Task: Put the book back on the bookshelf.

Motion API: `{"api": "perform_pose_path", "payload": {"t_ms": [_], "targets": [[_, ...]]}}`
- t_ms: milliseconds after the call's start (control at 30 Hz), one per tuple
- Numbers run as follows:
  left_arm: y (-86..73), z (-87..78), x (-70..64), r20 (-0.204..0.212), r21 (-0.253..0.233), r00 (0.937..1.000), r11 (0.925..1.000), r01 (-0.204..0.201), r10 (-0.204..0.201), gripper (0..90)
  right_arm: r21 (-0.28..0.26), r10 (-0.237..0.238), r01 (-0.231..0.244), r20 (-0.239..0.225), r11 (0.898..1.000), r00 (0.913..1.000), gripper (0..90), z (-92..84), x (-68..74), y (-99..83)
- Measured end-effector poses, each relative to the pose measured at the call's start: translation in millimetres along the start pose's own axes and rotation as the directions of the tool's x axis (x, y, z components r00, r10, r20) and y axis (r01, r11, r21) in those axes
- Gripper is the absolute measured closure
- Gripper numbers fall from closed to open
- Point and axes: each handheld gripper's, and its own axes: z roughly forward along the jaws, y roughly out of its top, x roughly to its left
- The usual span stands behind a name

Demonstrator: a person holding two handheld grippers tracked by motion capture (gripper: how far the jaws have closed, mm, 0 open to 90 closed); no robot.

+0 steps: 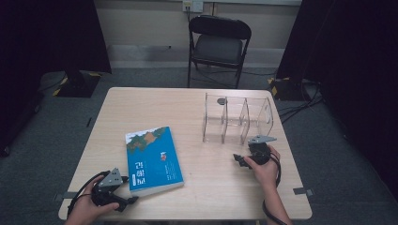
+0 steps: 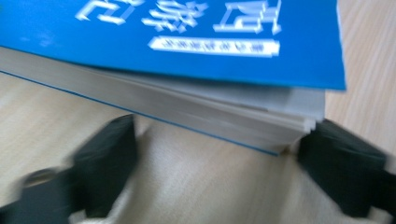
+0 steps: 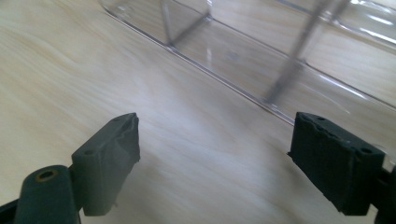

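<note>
Your left hand-held gripper (image 2: 212, 154), jaws apart, squares up to the blue paperback book (image 2: 196, 56) lower left; your right hand-held gripper (image 3: 215, 158) waits spread beside the clear plastic divider rack (image 3: 280, 56).

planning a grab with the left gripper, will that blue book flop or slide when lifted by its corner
The blue book looks like a thick paperback, so it will probably sag some when pinched at one corner. Its cover looks glossy, so it may slip. The left gripper is open at that corner, on the table.

Black gripper (image 1: 133, 200), grey three-cornered plate (image 1: 111, 178)
</note>
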Motion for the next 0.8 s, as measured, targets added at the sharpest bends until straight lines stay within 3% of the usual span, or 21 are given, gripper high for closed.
{"api": "perform_pose_path", "payload": {"t_ms": [33, 67, 100, 133, 167, 367, 467, 567, 633, 667, 800], "targets": [[0.3, 0.3, -0.3, 0.006, 0.003, 1.0, 1.0, 0.006, -0.006, 17.7, -0.007, -0.001, 0.001, -0.013, 1.0, 0.9999, 15.0, -0.7, 1.9, 1.1], [1.1, 1.6, -1.9, -0.002, 0.01, 0.9999, 0.9998, -0.015, 0.015, 15.2, -0.009, 0.003, -0.003, -0.024, 1.0, 0.9997, 15.0, -1.1, 5.3, 2.5], [2.6, 2.1, -2.9, -0.007, 0.027, 0.9992, 0.9989, -0.039, 0.039, 15.9, -0.009, -0.014, 0.014, -0.036, 1.0, 0.9993, 15.1, -1.6, 10.9, 4.6], [3.8, 2.7, -4.1, -0.009, 0.029, 0.9992, 0.9989, -0.037, 0.038, 15.9, -0.001, -0.036, 0.036, -0.042, 0.999, 0.9985, 15.2, -1.4, 16.4, 6.6], [4.4, 3.7, -6.0, -0.017, 0.023, 0.9998, 0.9996, -0.014, 0.014, 16.4, 0.005, -0.049, 0.049, -0.054, 0.999, 0.9973, 15.1, -0.8, 21.0, 8.1], [7.5, 2.9, -6.5, -0.038, 0.05, 0.9993, 0.9988, 0.0, 0.002, 19.9, -0.002, -0.106, 0.106, -0.132, 0.994, 0.9855, 15.0, 7.3, 50.6, 15.7], [9.1, 3.8, -9.1, -0.042, 0.047, 0.9989, 0.9987, 0.023, -0.021, 20.3, -0.008, -0.105, 0.105, -0.162, 0.994, 0.9812, 15.0, 11.6, 62.0, 17.0], [10.6, 1.8, -8.6, -0.047, 0.066, 0.9988, 0.9977, 0.012, -0.009, 21.6, -0.011, -0.114, 0.114, -0.184, 0.993, 0.9763, 14.9, 13.6, 70.1, 18.6], [11.3, 1.7, -10.3, -0.046, 0.052, 0.9984, 0.998, 0.035, -0.032, 22.5, -0.012, -0.122, 0.122, -0.193, 0.992, 0.9735, 14.9, 14.2, 74.4, 19.9], [12.2, 0.1, -9.5, -0.045, 0.07, 0.9988, 0.9973, 0.022, -0.019, 22.8, -0.015, -0.125, 0.124, -0.196, 0.992, 0.9726, 14.9, 14.5, 77.0, 20.6], [14.7, -4.1, -8.6, -0.036, 0.046, 0.9986, 0.9982, 0.039, -0.037, 23.7, -0.022, -0.124, 0.122, -0.223, 0.992, 0.9668, 14.9, 16.5, 86.9, 21.1]]}}
